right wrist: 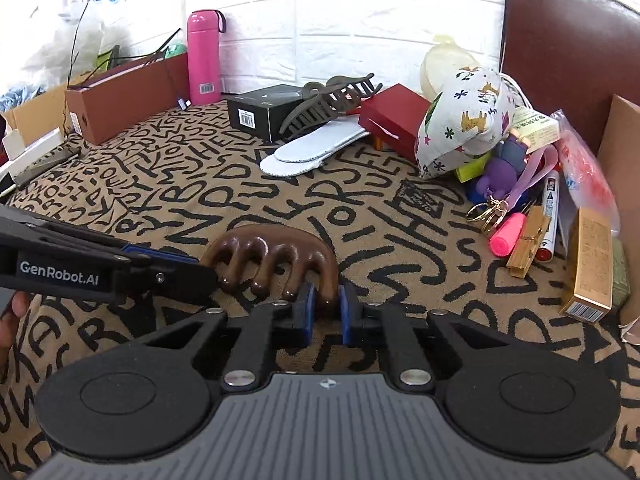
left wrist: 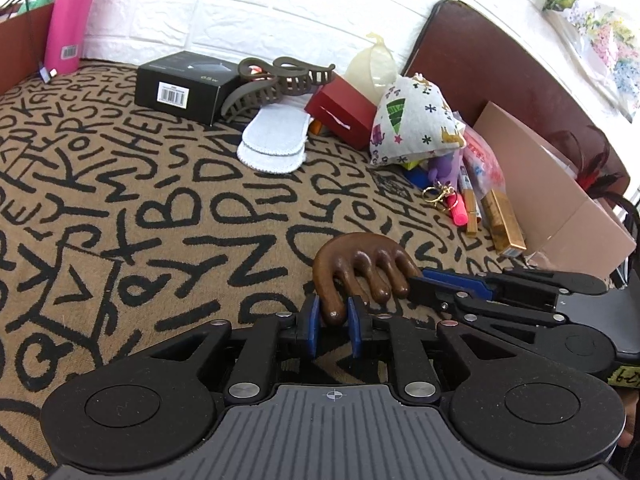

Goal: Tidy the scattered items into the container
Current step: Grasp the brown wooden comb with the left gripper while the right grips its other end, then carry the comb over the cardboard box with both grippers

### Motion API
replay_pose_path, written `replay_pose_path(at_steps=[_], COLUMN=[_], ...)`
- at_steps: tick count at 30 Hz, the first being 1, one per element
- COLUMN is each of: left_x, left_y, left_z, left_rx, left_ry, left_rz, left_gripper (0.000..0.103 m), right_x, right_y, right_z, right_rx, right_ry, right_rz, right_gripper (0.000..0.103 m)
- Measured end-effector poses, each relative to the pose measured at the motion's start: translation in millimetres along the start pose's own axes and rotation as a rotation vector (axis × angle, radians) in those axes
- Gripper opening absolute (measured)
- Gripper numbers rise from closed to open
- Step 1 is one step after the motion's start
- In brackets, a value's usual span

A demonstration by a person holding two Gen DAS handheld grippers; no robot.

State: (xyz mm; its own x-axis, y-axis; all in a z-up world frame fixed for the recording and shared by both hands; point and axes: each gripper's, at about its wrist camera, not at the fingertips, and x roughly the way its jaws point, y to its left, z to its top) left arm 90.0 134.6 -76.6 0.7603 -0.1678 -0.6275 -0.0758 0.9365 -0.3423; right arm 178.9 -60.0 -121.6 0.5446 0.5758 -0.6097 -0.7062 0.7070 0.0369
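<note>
"GenRobot.AI" marks the left claw [right wrist: 208,276]; "65W" marks the black box [left wrist: 182,84].

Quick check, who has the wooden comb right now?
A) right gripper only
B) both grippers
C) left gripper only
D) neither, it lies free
B: the left gripper and the right gripper each pinch an end tooth of the wooden comb.

One brown wooden wide-tooth comb [left wrist: 360,264]; one grey plastic claw clip [left wrist: 276,80]; two pale-blue fabric insoles [left wrist: 276,136]; one black barcode box [left wrist: 184,84]; one pink flask [right wrist: 204,56]
</note>
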Motion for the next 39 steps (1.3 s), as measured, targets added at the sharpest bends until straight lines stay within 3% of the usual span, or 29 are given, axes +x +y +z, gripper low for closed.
replay_pose_path(at_steps=[6,11,23,32,39], left_x=[-10.0,-23.9,-22.3,27.4,93.6], left_y=[-16.1,-44.6,-156.6,-257.9,-333.8], left_z=[0.3,7.2,55.4,81.3,88.0], left_rx=[0.011,0.046,0.221,0.321,0.356], left_ry=[0.003,-0.043,-0.147,-0.117,-0.054], left_rz=[-0.01,-0.046,-0.202,-0.34,-0.426], left_gripper=[0.01,0.01,0.01,0.01,0.01], right_x=[-24.0,-56.8,-145.0,-193.7,-210.1], right_y=[-4.7,-16.1,-86.4,-169.2,-249.4], right_z=[-2.8,-0.3,10.3,-3.0,-28.2], right_rx=[0.053,0.07,0.129,0.198,0.282], right_ry=[-0.033,-0.101,-0.298,-0.355,-0.331], right_rz=[-0.01,-0.045,-0.234,-0.393,-0.497], right_gripper=[0.015,0.015,0.015,0.015,0.015])
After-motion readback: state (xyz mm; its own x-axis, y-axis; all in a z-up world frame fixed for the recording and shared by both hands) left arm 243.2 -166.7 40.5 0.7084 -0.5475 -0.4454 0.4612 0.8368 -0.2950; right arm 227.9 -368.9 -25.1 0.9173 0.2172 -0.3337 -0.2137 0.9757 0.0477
